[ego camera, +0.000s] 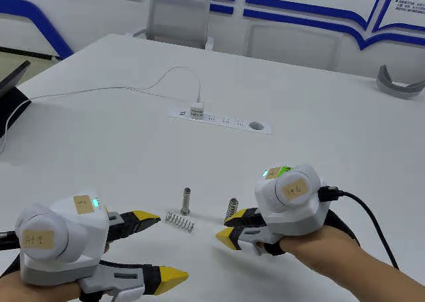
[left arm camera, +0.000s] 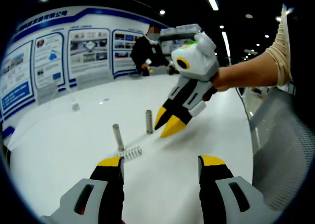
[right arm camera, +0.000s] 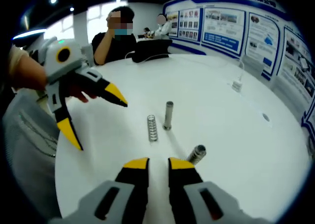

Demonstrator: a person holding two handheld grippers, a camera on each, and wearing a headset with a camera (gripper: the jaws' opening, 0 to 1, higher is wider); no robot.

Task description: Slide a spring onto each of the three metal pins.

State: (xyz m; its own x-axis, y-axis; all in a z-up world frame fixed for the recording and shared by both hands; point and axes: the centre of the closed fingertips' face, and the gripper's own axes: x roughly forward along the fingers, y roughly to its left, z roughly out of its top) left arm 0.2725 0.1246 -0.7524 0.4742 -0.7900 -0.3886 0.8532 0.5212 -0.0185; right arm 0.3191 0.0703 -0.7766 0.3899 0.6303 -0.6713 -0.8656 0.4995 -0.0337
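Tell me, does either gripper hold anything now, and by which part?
Nothing is held. The yellow-tipped left gripper is wide open and empty; the yellow-tipped right gripper has only a narrow, empty gap between its jaws.

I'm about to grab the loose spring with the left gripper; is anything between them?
Nothing visible. Only bare table lies between the open left gripper and the spring lying beside the bare pin.

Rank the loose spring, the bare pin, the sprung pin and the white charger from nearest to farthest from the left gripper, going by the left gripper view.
From the left gripper:
1. loose spring, lying just ahead, toward the view's left.
2. bare pin, upright just behind that spring.
3. sprung pin, farther ahead, beside the right gripper.
4. white charger, far off at the view's left.
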